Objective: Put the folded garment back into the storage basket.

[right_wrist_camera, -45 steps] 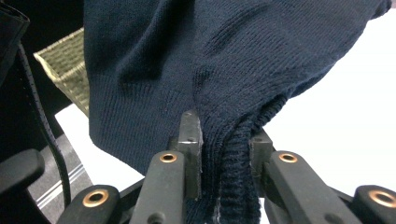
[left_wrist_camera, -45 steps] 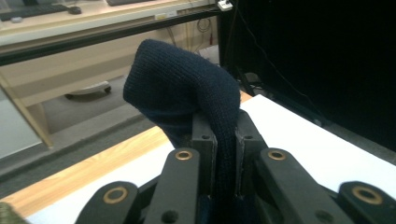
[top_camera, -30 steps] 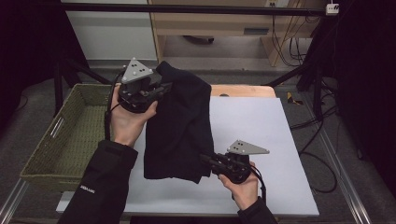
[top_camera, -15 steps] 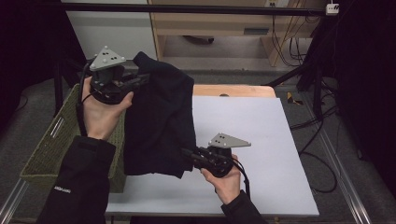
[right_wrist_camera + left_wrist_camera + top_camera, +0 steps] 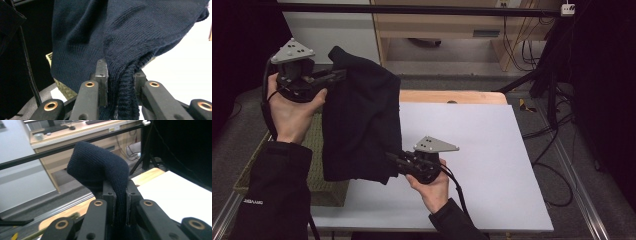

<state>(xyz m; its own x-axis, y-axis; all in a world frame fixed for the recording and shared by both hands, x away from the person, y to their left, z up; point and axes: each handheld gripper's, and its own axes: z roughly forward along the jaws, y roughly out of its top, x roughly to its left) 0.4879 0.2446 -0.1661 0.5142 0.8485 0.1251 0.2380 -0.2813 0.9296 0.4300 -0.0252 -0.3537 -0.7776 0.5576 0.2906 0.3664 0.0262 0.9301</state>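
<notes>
Left gripper: clenched on the top fold of the dark navy knit sweater; in the left gripper view a hump of knit rises between and above the two black jaws, pinched tight.
Right gripper: clenched on the sweater's ribbed hem; in the right gripper view the ribbed edge runs down between the jaws.
Sweater, place: hanging in the air between the two grippers, over the left edge of the white table top and the woven basket beside it.
Change, left hand: it has travelled further left and higher than a second ago, now well out over the basket side.
Change, right hand: it has followed leftward, away from the table's middle, and risen slightly.
Change, sweater: a second ago it hung mostly over the table top; now its body hangs past the table's left edge, partly above the basket.
Grip: unchanged, both jaw pairs kept closed on the cloth.
</notes>
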